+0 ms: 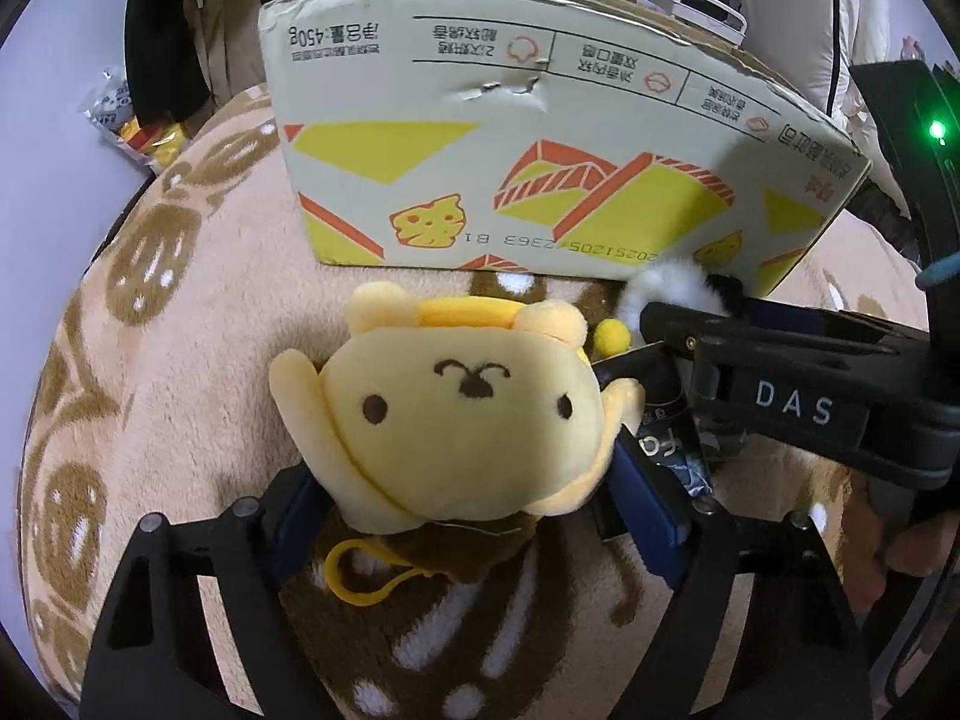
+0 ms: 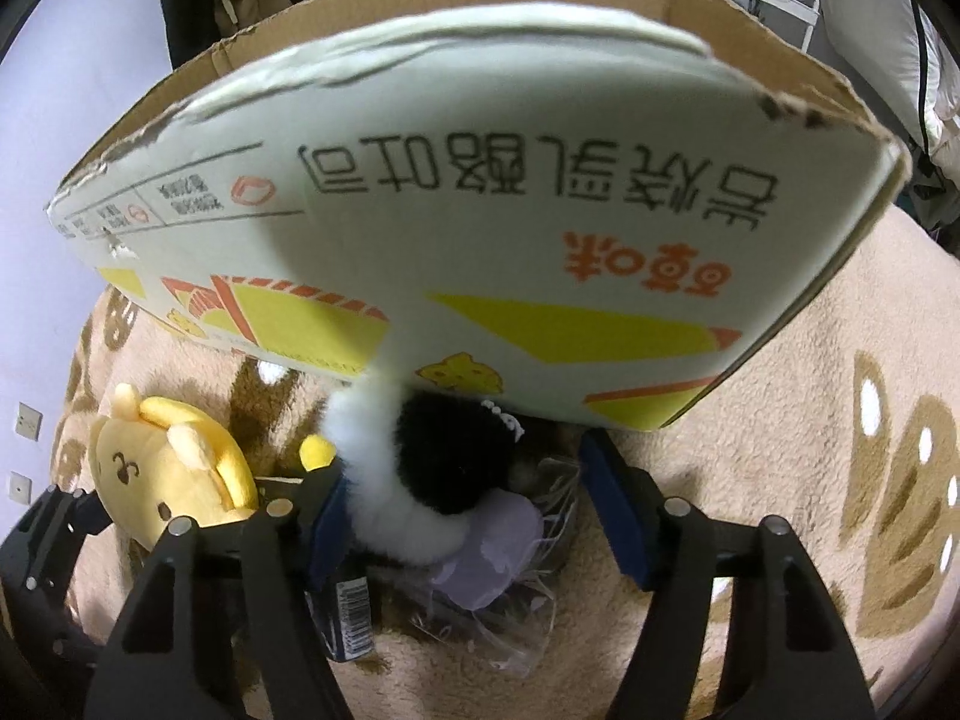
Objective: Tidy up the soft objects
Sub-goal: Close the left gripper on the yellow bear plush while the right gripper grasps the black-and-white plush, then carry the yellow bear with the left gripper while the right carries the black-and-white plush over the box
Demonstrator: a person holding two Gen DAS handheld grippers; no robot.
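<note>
A yellow bear plush point(image 1: 456, 420) lies on the beige blanket in front of a cardboard box point(image 1: 540, 138). My left gripper point(image 1: 462, 516) has its blue pads on both sides of the plush and is shut on it. The plush also shows in the right wrist view point(image 2: 168, 474). My right gripper point(image 2: 474, 516) is open around a black and white fluffy toy point(image 2: 444, 468) that lies on a lilac item in clear wrapping point(image 2: 498, 546), close under the box point(image 2: 510, 228). The right gripper also shows in the left wrist view point(image 1: 780, 372).
The fleece blanket point(image 1: 180, 396) with brown patterns covers the surface. The open-topped box stands at the far side. A small dark bottle with a barcode point(image 2: 348, 618) lies by the right gripper's left finger. Clothes and shelves stand behind the box.
</note>
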